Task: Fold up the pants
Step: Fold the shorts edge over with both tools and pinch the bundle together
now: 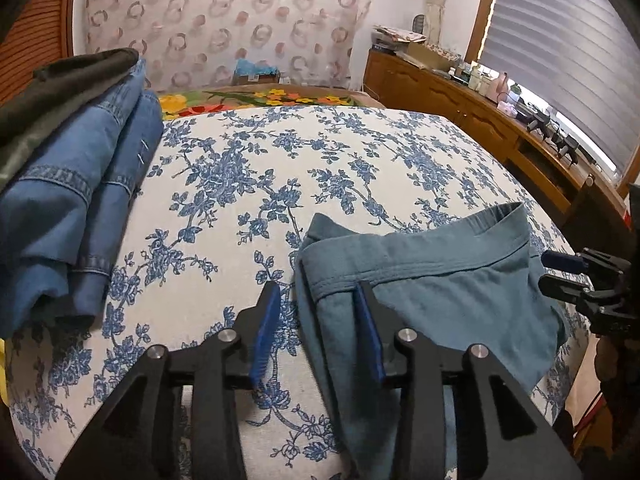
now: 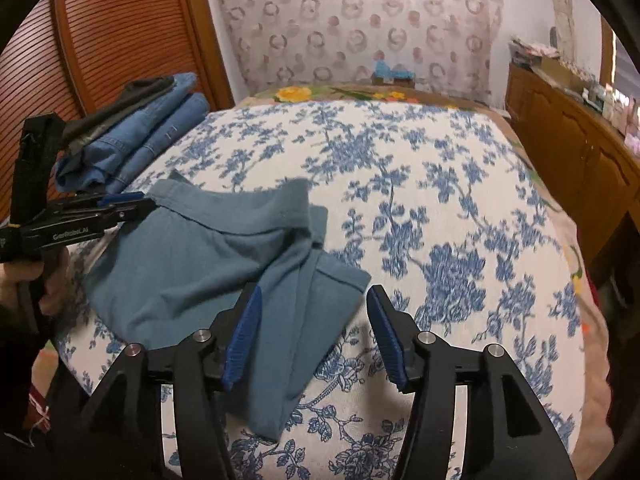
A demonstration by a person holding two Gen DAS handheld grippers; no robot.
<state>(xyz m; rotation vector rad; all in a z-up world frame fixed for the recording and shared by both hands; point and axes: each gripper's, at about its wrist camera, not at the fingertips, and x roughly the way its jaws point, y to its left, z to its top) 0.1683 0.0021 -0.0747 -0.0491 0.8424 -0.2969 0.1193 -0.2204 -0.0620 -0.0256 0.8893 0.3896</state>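
Teal cotton pants [image 2: 192, 256] lie bunched near the front edge of the flower-print bed [image 1: 360, 152], partly folded, waistband toward the right. They look soft, light and limp, likely to sag and slide if lifted by one corner, so the stitched hem or waistband seems the surest hold. Both tongs are spread open, gripping nothing: the left gripper [image 1: 316, 304] straddles the left hem edge, the right gripper [image 2: 314, 304] hovers over a folded corner. Folded jeans [image 1: 80, 200] sit well apart.
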